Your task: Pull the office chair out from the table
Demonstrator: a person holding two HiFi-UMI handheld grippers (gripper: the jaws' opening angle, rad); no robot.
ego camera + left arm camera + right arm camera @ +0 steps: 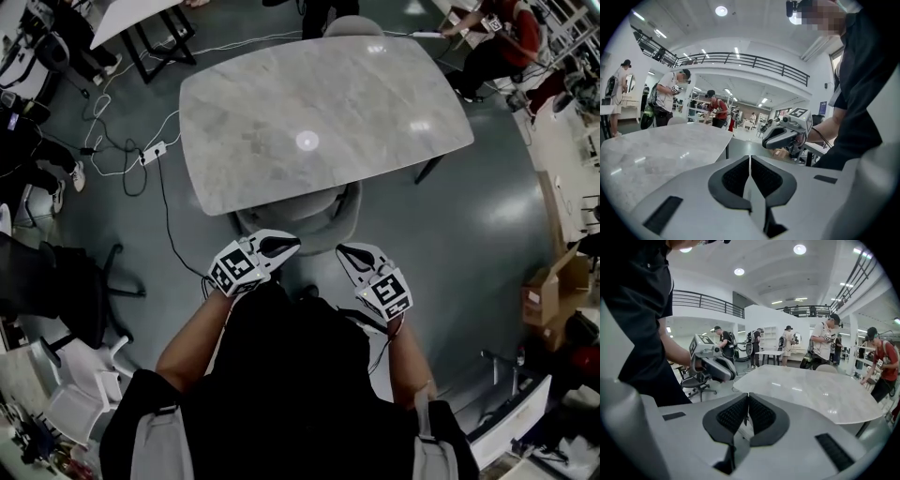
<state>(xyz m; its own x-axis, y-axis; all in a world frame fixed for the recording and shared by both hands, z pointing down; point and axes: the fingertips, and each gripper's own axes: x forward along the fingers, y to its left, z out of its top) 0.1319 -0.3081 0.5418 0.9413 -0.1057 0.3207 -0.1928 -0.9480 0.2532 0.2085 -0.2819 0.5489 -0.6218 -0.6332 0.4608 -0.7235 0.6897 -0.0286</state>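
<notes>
Fingers clenched empty on left gripper, right gripper; rounded grey chair, marbled tabletop.

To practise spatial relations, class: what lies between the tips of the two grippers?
In the head view, the back rim of the office chair lies between the left gripper and the right gripper; nearer the person, grey floor.

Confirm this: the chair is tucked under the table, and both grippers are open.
Not quite. The chair is tucked under the table, but the left gripper and right gripper are shut, jaws together on nothing, as each gripper view shows.
</notes>
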